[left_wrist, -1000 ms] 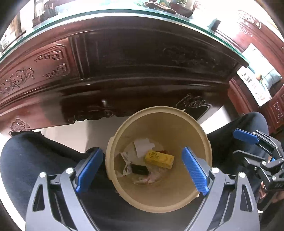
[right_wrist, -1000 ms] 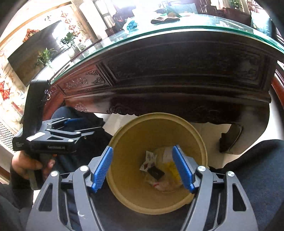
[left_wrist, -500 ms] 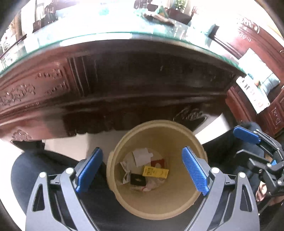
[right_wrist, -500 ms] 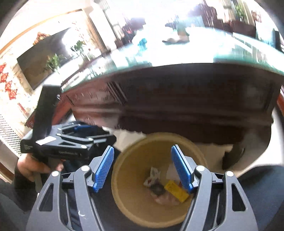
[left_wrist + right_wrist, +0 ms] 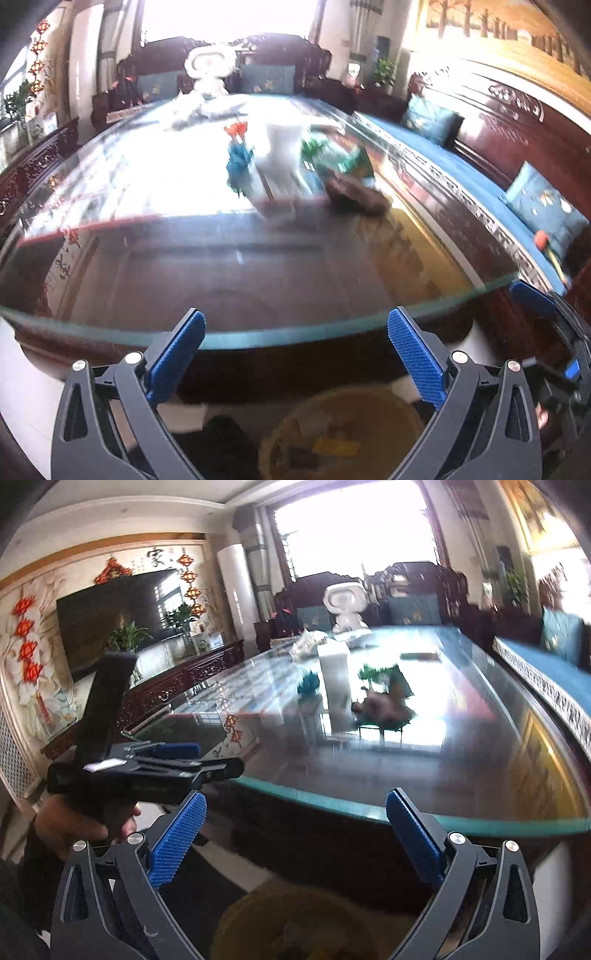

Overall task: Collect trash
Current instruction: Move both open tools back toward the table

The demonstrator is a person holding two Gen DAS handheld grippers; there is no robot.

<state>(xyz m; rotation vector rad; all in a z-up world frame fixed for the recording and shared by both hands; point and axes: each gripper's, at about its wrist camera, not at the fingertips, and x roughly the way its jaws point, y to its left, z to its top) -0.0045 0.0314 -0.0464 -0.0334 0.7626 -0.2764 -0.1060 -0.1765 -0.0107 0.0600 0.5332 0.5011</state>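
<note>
A tan trash bin point(image 5: 343, 435) sits low in the left wrist view with several scraps inside; its rim also shows in the right wrist view point(image 5: 295, 923). On the glass-topped table point(image 5: 258, 258) lie a crumpled blue piece point(image 5: 238, 162), a green packet point(image 5: 332, 155) and a brown lump point(image 5: 354, 195), all blurred. They also show in the right wrist view: the blue piece point(image 5: 308, 683), the brown lump point(image 5: 384, 707). My left gripper point(image 5: 295, 354) is open and empty above the bin. My right gripper point(image 5: 295, 834) is open and empty; the left gripper point(image 5: 147, 768) is to its left.
A white box point(image 5: 334, 675) stands on the table by the trash. A white figurine point(image 5: 345, 607) stands at the far end. A carved sofa with blue cushions point(image 5: 480, 147) runs along the right. A TV point(image 5: 110, 616) hangs on the left wall.
Both grippers have lifted and tilted up from looking down into the bin to looking across the table top. The bin has dropped to the bottom edge of both views.
</note>
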